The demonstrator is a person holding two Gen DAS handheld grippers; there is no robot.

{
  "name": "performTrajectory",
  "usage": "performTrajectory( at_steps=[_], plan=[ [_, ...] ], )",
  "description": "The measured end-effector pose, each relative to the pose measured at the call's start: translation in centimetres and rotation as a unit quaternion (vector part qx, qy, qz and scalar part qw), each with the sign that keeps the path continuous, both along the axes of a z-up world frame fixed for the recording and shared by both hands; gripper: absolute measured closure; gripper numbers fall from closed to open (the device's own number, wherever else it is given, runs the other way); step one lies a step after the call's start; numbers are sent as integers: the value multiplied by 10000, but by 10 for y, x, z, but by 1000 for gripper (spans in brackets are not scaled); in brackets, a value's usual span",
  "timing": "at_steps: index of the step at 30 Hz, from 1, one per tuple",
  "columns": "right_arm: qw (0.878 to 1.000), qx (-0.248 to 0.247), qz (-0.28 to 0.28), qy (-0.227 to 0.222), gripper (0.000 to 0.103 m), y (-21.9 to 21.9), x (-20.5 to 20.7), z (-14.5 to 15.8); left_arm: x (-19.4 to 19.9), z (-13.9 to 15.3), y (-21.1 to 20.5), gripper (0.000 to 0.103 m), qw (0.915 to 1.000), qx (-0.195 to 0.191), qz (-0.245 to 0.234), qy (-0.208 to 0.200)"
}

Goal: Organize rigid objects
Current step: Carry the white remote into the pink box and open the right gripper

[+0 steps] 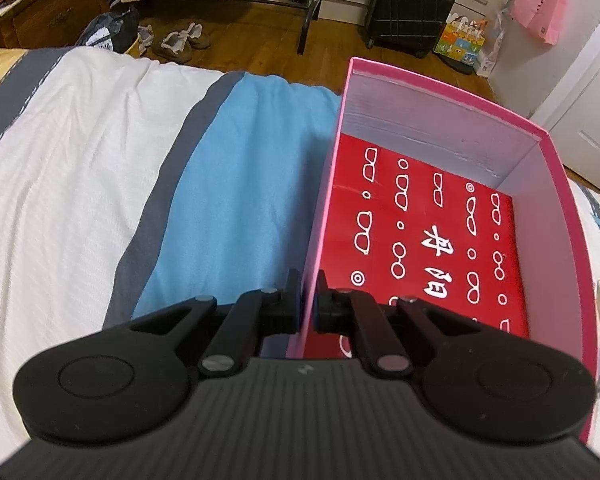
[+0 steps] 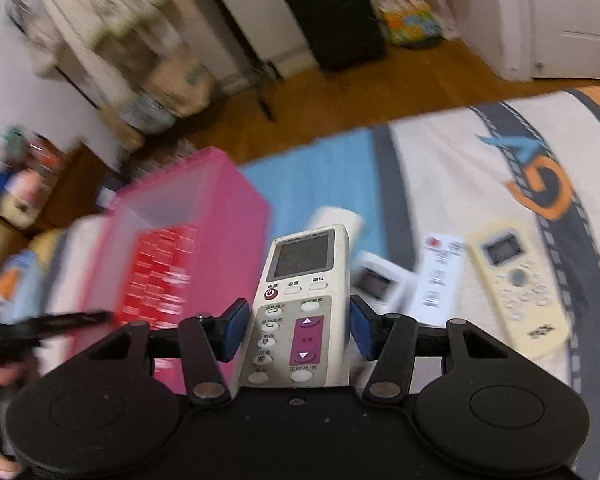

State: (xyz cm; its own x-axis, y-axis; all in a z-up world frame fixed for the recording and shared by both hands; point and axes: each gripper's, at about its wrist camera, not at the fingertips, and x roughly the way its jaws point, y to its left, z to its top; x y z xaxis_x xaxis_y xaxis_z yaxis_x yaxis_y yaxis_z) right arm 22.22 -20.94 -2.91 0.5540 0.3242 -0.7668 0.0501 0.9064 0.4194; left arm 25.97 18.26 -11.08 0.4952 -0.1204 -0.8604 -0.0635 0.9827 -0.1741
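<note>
the left gripper [image 1: 309,300] is pinched onto the near side wall of the pink box [image 1: 564,184], one finger outside over the blue stripe of the bedspread [image 1: 72,152] and one inside, so it seems to be steadying the box where it sits on the bed. the right gripper [image 2: 298,330] is clamped across the lower half of a white remote [image 2: 300,304], its blue pads [image 2: 236,328] touching both long edges, and carries it lifted, just right of the box in that view. judging by the layout, the sorting is at an early stage: the box floor shows only its red printed lining [image 1: 432,240] and no loose objects that can be seen, while a cream remote [image 2: 518,280], a small white device with a screen [image 2: 374,280], a white cylinder-like object [image 2: 336,218] and a white card or leaflet [image 2: 440,272] lie on the bedspread to the right, apparently left to gather. the right wrist view is smeared by motion, so the small device and the cylinder are hard to identify, and the held remote hides part of both. the near end of the box floor is cut off behind the left gripper's body.
</note>
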Motion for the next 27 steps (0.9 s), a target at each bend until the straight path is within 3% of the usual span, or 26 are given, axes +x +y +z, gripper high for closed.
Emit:
performTrajectory(
  at_steps=[3,7,13,18,23,27],
  plan=[
    [9968,496,601,-164,44,38,7,25,-1,-1,0,98,10000,21,-8,8],
    [9938,738,827,102,44,76,30,22,0,-1,1,98,10000,-17,-28,0],
    [9885,970,788,846,44,144,94,-18,-5,0,0,98,9999,25,-111,-84],
    [9927,184,729,939,44,189,120,-56,-4,0,1,98,9999,17,-151,-60],
    [9887,400,536,1339,44,198,140,-91,-3,-1,2,99,9998,1,-182,-41],
    [9870,630,414,1421,46,197,145,-99,-3,-1,3,99,9998,-36,-178,-21]
  ],
)
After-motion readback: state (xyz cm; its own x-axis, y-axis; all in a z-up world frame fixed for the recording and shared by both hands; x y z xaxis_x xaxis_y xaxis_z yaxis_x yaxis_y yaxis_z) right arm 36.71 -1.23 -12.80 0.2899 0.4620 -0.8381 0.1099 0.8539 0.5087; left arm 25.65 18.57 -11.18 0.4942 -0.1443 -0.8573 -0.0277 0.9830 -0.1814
